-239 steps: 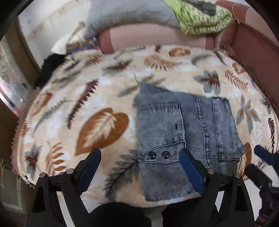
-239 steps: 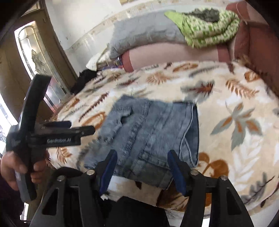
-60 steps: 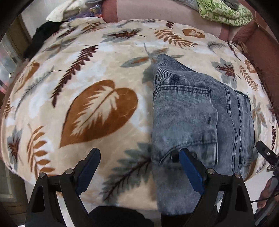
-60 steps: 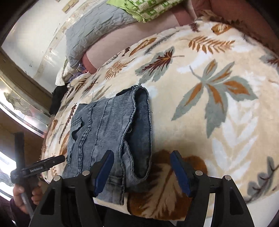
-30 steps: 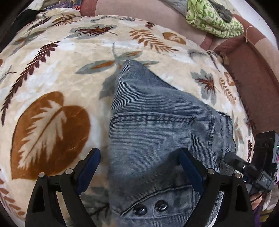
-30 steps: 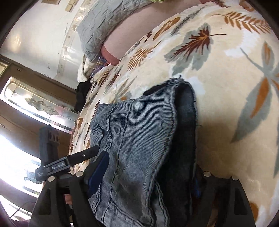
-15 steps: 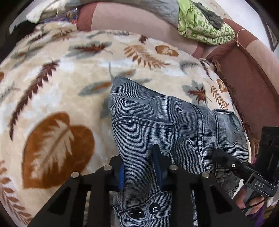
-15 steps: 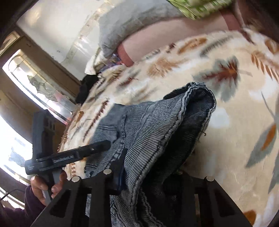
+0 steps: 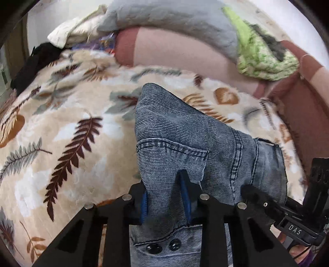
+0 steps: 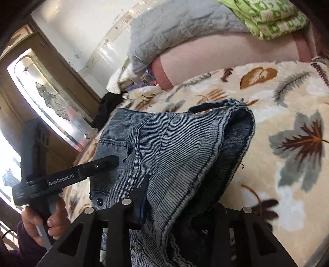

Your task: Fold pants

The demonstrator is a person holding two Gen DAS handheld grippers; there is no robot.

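The folded grey-blue denim pants [image 9: 191, 139] lie on a leaf-patterned blanket [image 9: 67, 131] and are raised at their near edge. My left gripper [image 9: 165, 199] is shut on the pants' left near edge, just above two dark buttons [image 9: 162, 247]. My right gripper [image 10: 176, 203] is shut on the right side of the pants [image 10: 181, 147], with thick cloth bunched between its fingers. Its right fingertip is hidden by the fabric. The right gripper also shows in the left wrist view [image 9: 259, 196], and the left one in the right wrist view [image 10: 102, 163].
A pink sofa back [image 9: 174, 47] runs behind the blanket, with a grey pillow [image 9: 170, 18] and a green patterned cloth [image 9: 261, 55] on top. A dark garment [image 9: 35, 61] lies at the far left. A wooden door with glass [image 10: 47, 88] stands to the left.
Both grippers have closed on the near edge of the folded pants and lifted it off the blanket; a second ago both were open around the cloth.
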